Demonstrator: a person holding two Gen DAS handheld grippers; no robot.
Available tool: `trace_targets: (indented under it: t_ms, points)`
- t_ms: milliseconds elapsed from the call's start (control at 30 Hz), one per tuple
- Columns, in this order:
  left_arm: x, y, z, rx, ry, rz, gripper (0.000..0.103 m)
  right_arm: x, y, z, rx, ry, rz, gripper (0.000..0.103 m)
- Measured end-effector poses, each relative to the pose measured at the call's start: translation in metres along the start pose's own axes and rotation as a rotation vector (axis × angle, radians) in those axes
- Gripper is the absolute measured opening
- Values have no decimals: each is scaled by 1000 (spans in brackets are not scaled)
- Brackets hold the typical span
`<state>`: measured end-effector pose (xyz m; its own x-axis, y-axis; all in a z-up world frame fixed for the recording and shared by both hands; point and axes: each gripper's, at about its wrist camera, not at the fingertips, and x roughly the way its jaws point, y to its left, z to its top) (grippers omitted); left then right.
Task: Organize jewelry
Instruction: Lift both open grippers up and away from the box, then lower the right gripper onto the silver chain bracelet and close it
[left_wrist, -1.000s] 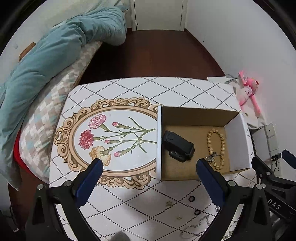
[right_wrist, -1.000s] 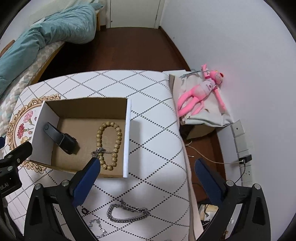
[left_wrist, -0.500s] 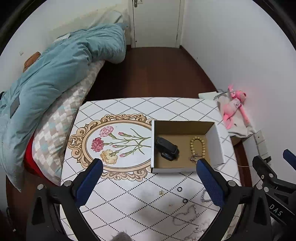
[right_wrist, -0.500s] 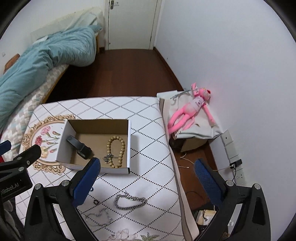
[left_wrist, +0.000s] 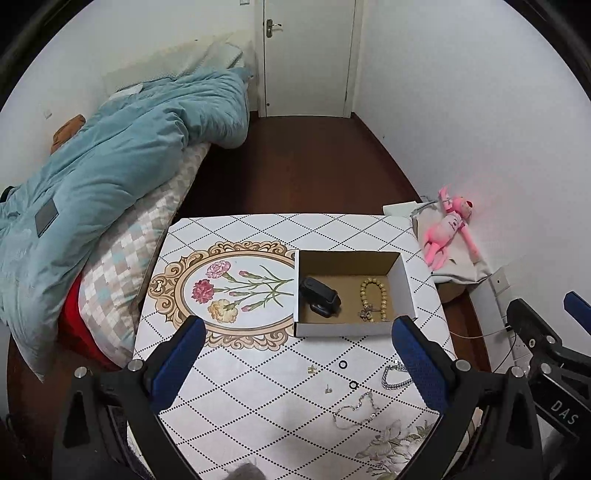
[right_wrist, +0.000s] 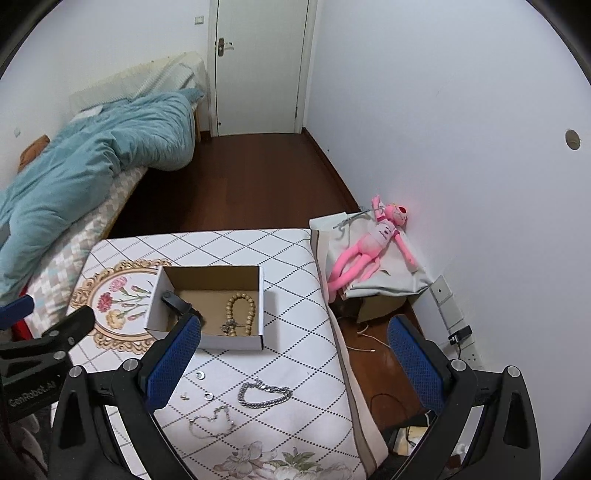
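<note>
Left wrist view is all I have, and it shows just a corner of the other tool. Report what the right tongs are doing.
Observer: The right tongs are wide open with nothing between them, raised above the table's near right part.
Operator: My own finger covers part of the silver chain bracelet. Describe how it lies.
Observer: The silver chain bracelet lies flat in a closed loop on the table, on the near side of the cardboard box and apart from it.
</note>
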<state>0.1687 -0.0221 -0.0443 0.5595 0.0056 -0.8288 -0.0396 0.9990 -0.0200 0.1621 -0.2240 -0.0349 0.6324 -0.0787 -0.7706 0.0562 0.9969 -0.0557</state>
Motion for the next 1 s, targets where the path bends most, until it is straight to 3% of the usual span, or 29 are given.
trace_targets:
  t_ms: [133, 333, 467, 667, 867, 1000]
  points:
    - [5, 4, -9, -9, 11, 3, 103, 1, -4, -6, 22, 22, 30, 102]
    - [40, 13, -40, -37, 53, 29, 103, 50, -16, -44, 60, 155, 64, 102]
    - [74, 13, -67, -40, 122, 52, 103, 108, -26, -83, 92, 284, 79, 84]
    - [113, 5, -102, -12, 216, 61, 103, 172, -38, -125, 129, 390, 79, 66]
    - [135, 0, -121, 14, 256, 65, 103, 202, -33, -139, 127, 408, 99, 64]
    - [141, 4, -130, 3, 283, 51, 102, 210, -21, -139, 67, 392, 53, 50]
